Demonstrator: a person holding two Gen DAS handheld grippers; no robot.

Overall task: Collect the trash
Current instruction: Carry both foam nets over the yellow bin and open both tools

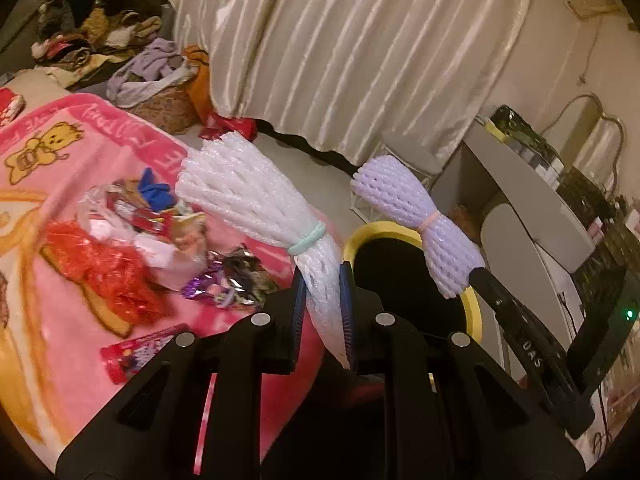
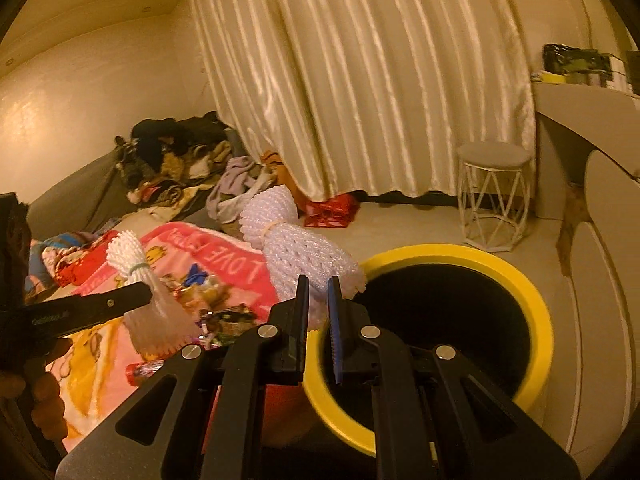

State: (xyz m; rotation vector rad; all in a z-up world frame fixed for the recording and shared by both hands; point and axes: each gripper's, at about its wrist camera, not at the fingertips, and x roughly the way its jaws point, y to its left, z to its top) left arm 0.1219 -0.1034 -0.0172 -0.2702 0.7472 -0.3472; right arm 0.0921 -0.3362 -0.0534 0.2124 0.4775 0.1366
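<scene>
My left gripper point(image 1: 323, 278) is shut on the narrow end of a white foam-net bundle point(image 1: 248, 192) tied with a green band, held over the edge of the pink blanket point(image 1: 60, 184). My right gripper point(image 2: 318, 294) is shut on a lavender-white foam-net bundle point(image 2: 296, 240) tied with a pale band, just left of the yellow-rimmed black bin point(image 2: 538, 300). In the left wrist view that second bundle point(image 1: 404, 204) hangs over the bin's rim point(image 1: 360, 236). Loose wrappers point(image 1: 224, 284) and red crinkled plastic point(image 1: 104, 268) lie on the blanket.
A cream curtain point(image 2: 360, 80) hangs behind. A white wire stool point(image 2: 494, 196) stands past the bin, and a grey desk point(image 1: 532, 200) is on the right. A laundry basket point(image 1: 164, 100) and a pile of clothes point(image 1: 92, 12) sit beyond the blanket. A hand point(image 2: 44, 392) holds the left tool.
</scene>
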